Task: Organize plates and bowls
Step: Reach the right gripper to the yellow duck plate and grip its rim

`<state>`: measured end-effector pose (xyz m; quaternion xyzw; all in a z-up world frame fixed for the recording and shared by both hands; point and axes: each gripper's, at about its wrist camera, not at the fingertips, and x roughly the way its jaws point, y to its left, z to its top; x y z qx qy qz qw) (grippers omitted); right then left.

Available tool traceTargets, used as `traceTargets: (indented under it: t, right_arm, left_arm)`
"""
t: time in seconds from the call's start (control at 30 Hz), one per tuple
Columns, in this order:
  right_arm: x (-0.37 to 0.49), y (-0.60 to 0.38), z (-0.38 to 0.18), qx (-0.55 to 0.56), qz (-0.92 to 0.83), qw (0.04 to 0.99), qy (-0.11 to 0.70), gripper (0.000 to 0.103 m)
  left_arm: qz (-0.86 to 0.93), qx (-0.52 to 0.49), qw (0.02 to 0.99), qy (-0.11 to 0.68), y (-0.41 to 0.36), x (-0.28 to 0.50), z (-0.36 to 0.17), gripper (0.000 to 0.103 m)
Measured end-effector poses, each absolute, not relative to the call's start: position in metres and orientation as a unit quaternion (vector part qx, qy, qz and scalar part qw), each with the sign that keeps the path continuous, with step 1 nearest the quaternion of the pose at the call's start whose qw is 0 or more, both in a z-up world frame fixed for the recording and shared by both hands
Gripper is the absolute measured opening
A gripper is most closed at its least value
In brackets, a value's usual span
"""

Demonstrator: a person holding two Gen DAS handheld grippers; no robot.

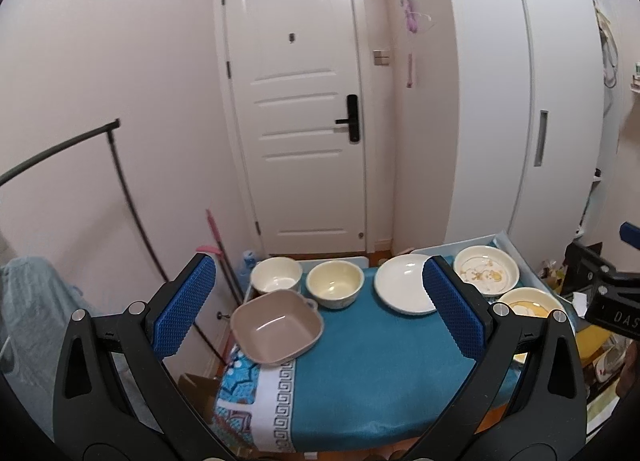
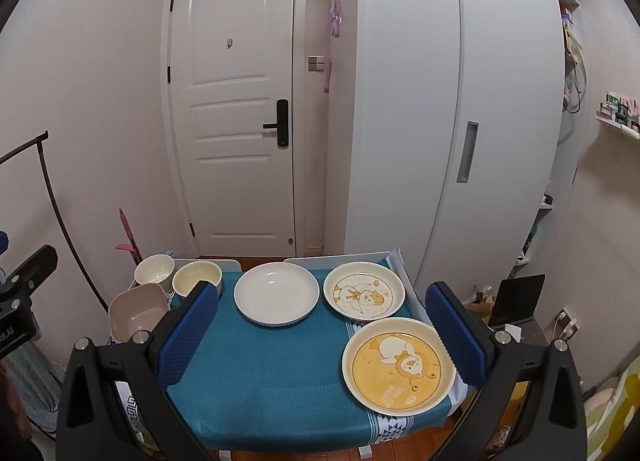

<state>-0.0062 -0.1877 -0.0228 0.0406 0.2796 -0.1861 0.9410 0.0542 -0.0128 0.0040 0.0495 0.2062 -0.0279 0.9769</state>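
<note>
A small table covered by a teal cloth (image 2: pixel 272 373) is seen from both wrist cameras, with a white door (image 2: pixel 236 101) and a white wardrobe (image 2: pixel 448 101) behind it. Both grippers are held above the near edge of the table, and nothing is gripped by either. The left gripper (image 1: pixel 320 313) is seen with its blue-padded fingers (image 1: pixel 184 309) spread wide apart, released; the right gripper (image 2: pixel 324 341) is likewise held with its fingers (image 2: pixel 456 337) wide apart and empty. Along the far left of the table, a white round bowl (image 1: pixel 276 275) is placed at the corner, and a cream bowl (image 1: pixel 335 285) is set just beside it on its right. A square pinkish-beige bowl (image 1: pixel 276 327) is positioned nearer, at the left edge, close in front of the two round bowls. A plain white plate (image 2: pixel 277 293) is laid at the far middle of the cloth. To its right, a cream plate with a cartoon print (image 2: pixel 364 297) is found at the far right corner. Nearer, at the right edge, a plate with a yellow centre and a cartoon figure (image 2: pixel 398 367) is placed, just in front of the printed cream plate. All the dishes are lying upright and separately, none stacked. A black clothes rail (image 1: pixel 120 181) is visible against the left wall.
</note>
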Motion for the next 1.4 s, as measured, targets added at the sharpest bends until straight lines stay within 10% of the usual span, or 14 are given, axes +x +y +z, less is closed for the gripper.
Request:
traceTargets:
  t: [0.73, 1.4]
  right_arm:
    - [-0.040, -0.369, -0.152, 0.243, -0.263, 0.846, 0.395, 0.102]
    - [-0.010, -0.476, -0.293, 0.362, -0.115, 0.784, 0.490, 0.033]
  left_arm:
    - [-0.312, 0.096, 0.835, 0.443, -0.213, 0.200, -0.135, 0.103]
    - [-0.289, 0.089, 0.734, 0.608, -0.290, 0.238, -0.291, 0.049]
